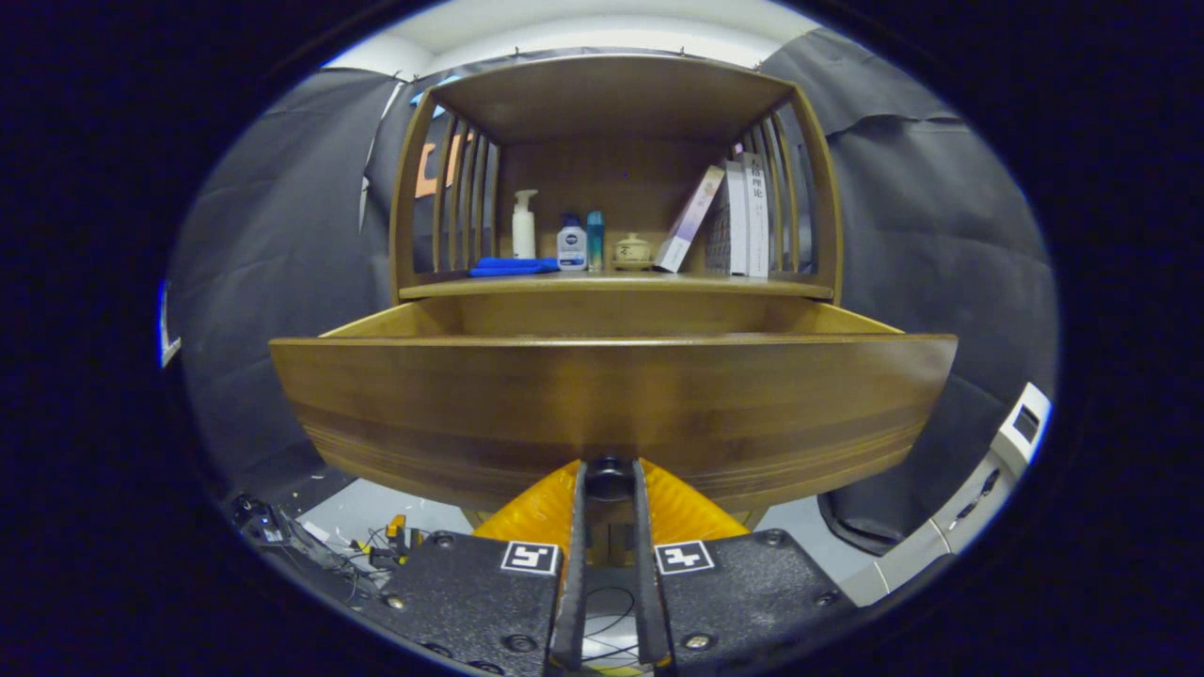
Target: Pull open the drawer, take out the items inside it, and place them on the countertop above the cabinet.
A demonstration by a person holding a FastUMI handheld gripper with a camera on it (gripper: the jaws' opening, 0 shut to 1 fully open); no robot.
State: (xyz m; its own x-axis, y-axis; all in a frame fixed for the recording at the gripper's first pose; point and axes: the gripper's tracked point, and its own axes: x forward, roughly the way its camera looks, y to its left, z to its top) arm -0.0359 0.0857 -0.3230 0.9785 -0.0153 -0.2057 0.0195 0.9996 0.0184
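The wooden drawer [611, 404] stands pulled out from the cabinet, its wide front panel right in front of me. My gripper [609, 473] is shut on the dark knob [609, 481] at the lower middle of that panel, one finger on each side of it. The front panel hides the drawer's inside, so its contents cannot be seen. Beyond and above the drawer runs the countertop [809, 288] of the cabinet.
On the countertop stand a white pump bottle [523, 224], a folded blue cloth [513, 267], a small white bottle [571, 244], a teal bottle [595, 240], a ceramic pot [633, 251] and leaning books [734, 218]. Slatted sides and a top shelf [611, 94] enclose it. Cables [376, 550] lie on the floor below left.
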